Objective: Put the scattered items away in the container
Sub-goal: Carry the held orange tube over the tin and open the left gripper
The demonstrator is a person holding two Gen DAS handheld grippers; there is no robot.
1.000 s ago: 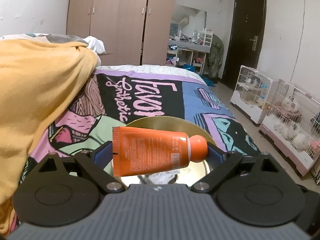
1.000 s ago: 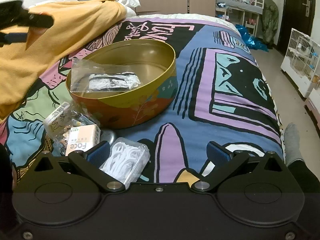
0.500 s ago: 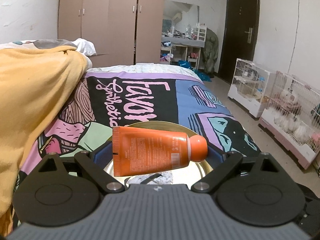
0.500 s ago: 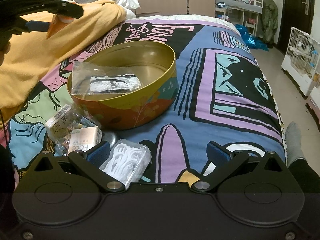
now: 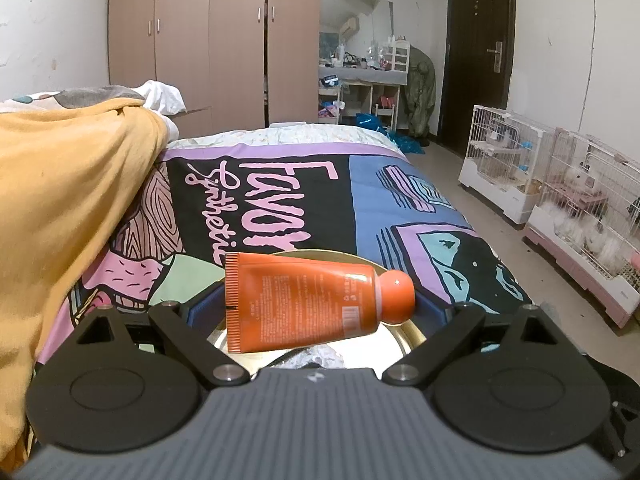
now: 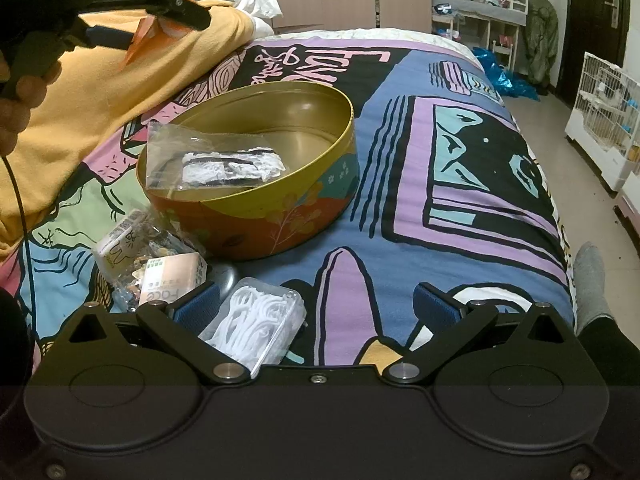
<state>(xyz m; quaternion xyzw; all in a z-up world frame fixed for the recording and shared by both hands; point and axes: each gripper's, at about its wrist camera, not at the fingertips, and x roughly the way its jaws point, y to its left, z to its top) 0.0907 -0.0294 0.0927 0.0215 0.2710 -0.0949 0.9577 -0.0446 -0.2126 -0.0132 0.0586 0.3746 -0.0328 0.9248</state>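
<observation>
My left gripper (image 5: 318, 312) is shut on an orange tube (image 5: 304, 304), held crosswise between its blue pads in the air above the round gold tin (image 5: 404, 332). From the right wrist view the left gripper (image 6: 132, 24) hangs at the upper left, left of the tin (image 6: 280, 216). A clear bag with black and white contents (image 6: 216, 160) lies in the tin. My right gripper (image 6: 318, 308) is open, low over the bedspread. A clear box of white floss picks (image 6: 256, 320) lies by its left finger.
A pink "Face" packet (image 6: 172, 280) and a wrapped white pack (image 6: 120, 240) lie left of the tin's base. A yellow blanket (image 6: 80, 100) is heaped on the left. The bed edge and floor with pet cages (image 5: 560, 184) run along the right; a socked foot (image 6: 592, 280) is there.
The left gripper with the orange tube has risen and come in from the left toward the tin. The right gripper has stayed put.
</observation>
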